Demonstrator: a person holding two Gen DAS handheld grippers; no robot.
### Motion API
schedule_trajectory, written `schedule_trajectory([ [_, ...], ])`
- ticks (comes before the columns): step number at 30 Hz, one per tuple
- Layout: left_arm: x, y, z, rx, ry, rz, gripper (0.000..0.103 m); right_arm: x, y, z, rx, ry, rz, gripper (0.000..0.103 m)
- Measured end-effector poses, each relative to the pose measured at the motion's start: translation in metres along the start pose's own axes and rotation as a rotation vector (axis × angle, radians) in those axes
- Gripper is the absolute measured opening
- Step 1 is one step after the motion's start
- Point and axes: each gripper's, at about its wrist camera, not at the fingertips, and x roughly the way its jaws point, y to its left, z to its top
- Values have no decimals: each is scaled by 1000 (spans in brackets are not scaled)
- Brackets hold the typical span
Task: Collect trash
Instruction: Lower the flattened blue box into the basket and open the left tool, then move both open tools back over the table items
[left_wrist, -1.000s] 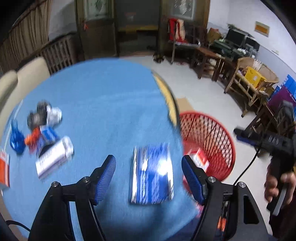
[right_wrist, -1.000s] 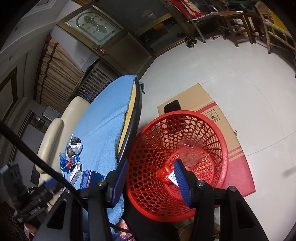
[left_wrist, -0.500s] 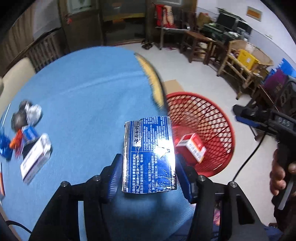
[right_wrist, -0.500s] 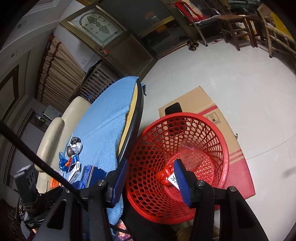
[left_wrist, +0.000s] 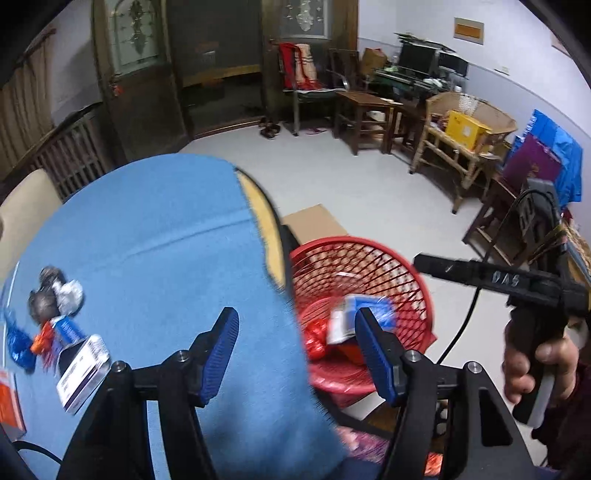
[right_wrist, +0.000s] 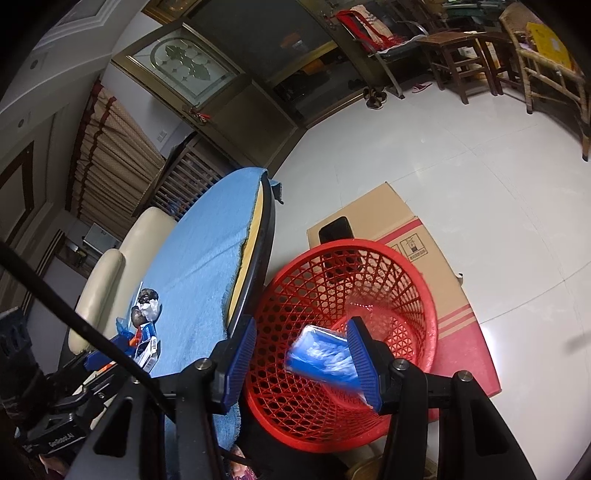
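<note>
Spreading apart with nothing between them, the blue fingers (left_wrist: 229, 354) of the left gripper (left_wrist: 297, 350) are opening over the near edge of the desk (left_wrist: 155, 236), while a blue-and-white packet (right_wrist: 321, 356) shows blurred inside the red mesh basket (right_wrist: 413, 273) on the floor beside the desk. From the right wrist view the packet sits low in the basket, apparently mid-fall, close to the right gripper (right_wrist: 301, 360), whose own fingers (right_wrist: 242, 360) stand apart and empty above the basket's rim. A person's hand (left_wrist: 532, 365) grips that tool's handle at the far right of the left view.

Judging by the scene, one piece is as good as binned and the next lies the other way: the rest of the litter is bunched at the left edge of the desk, well apart from the basket. Nearest the left fingers is a white carton (left_wrist: 83, 373), its long axis running diagonally up and to the right. Behind it sit small blue and orange wrappers (left_wrist: 40, 339) and a dark and silvery crumpled wad (left_wrist: 55, 299), with an orange box (left_wrist: 9, 402) at the very edge of the frame. The left hand is clearly the nearer one; the fingers would likely need to swing left and turn so they close across the carton's narrow width. The basket rests on flattened cardboard (right_wrist: 376, 214) on the floor.
</note>
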Motion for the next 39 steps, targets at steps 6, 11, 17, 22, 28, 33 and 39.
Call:
schedule_trajectory([
  [6, -20, 40, -42, -77, 1, 108, 66, 5, 15, -2, -32, 2, 5, 55],
  [11, -52, 77, -73, -185, -37, 209, 66, 7, 37, -3, -63, -9, 21, 55],
  [17, -78, 109, -111, -269, -53, 315, 66, 15, 85, -12, -139, -8, 74, 55],
  [22, -92, 144, -140, -397, -50, 350, 66, 26, 132, -26, -248, 20, 101, 55],
  [28, -102, 179, -173, -565, -42, 362, 66, 37, 185, -48, -405, 55, 98, 55],
  [33, -115, 194, -191, -634, -51, 379, 66, 43, 210, -58, -461, 75, 116, 55],
  [39, -124, 201, -203, -668, -59, 404, 66, 55, 231, -75, -509, 117, 139, 55],
])
